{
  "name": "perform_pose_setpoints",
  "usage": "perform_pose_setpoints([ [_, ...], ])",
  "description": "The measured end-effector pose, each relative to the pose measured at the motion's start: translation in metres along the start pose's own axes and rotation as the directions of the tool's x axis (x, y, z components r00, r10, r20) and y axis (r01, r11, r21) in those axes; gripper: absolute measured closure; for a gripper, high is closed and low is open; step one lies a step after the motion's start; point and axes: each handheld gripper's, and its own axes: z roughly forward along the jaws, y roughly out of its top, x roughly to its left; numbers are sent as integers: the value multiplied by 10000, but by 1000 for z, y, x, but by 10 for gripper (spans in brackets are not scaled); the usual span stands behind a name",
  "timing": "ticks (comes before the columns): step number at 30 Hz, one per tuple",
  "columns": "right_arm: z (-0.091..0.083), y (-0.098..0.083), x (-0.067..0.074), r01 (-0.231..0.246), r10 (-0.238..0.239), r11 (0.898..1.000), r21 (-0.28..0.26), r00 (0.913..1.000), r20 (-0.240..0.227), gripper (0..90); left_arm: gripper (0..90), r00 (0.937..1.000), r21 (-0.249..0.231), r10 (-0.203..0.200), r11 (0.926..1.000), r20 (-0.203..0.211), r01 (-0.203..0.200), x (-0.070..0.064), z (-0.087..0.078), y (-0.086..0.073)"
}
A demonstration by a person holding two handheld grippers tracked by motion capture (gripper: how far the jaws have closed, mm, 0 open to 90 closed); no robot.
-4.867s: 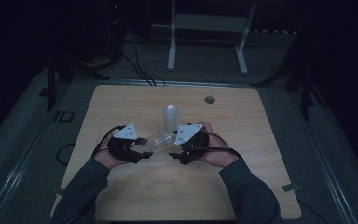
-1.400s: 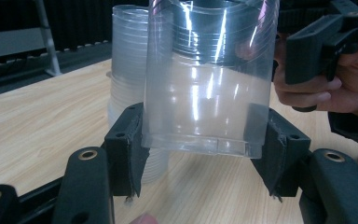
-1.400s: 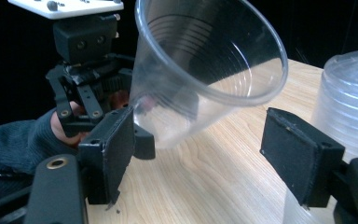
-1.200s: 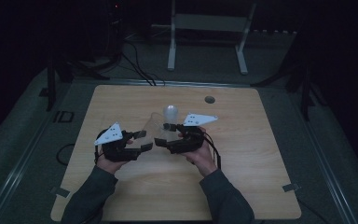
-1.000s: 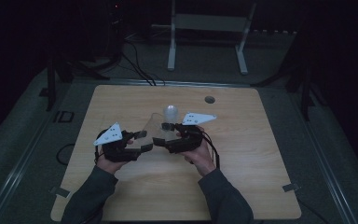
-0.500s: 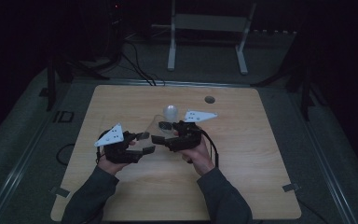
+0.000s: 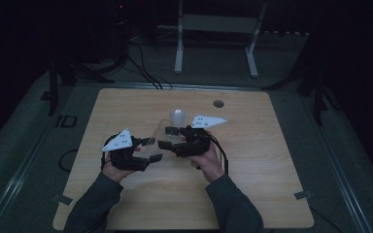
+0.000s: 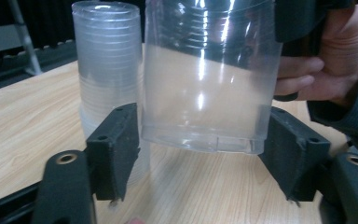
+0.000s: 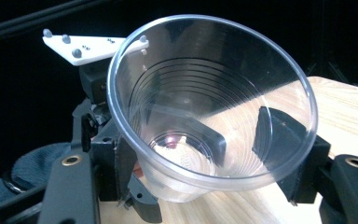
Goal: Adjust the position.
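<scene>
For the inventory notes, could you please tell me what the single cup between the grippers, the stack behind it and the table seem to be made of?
The cup looks like thin clear plastic, glossy: the wood shows through it, with sharp highlights and moulded rings. The stack of cups seems the same plastic, looking milky where many walls overlap. The table has a pale matt wood-grain top, perhaps laminate.
</scene>
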Motion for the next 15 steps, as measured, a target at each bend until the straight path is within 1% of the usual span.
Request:
perform_pose_setpoints([
  [5, -1, 2, 3, 465, -481, 9982, 386, 9980, 415, 319, 272, 9984, 446, 263, 9987, -500, -240, -3, 1, 4],
  [8, 0, 2, 5, 574, -598, 9969, 539, 9972, 449, 319, 268, 9975, 563, 346, 9979, -618, -312, -4, 1, 5],
  [9, 1, 3, 6, 760, -804, 9945, 721, 9949, 606, 319, 268, 9961, 692, 457, 9968, -752, -405, -6, 3, 5],
  [11, 1, 4, 7, 835, -889, 9932, 808, 9939, 655, 319, 268, 9955, 754, 498, 9962, -802, -438, -6, 3, 6],
  [12, 1, 5, 9, 1043, -1129, 9895, 1003, 9900, 848, 318, 268, 9944, 887, 569, 9949, -889, -490, -7, 4, 6],
  [15, 2, 8, 12, 1339, -1469, 9829, 1261, 9841, 997, 319, 268, 9927, 1088, 705, 9923, -978, -597, -8, 5, 6],
])
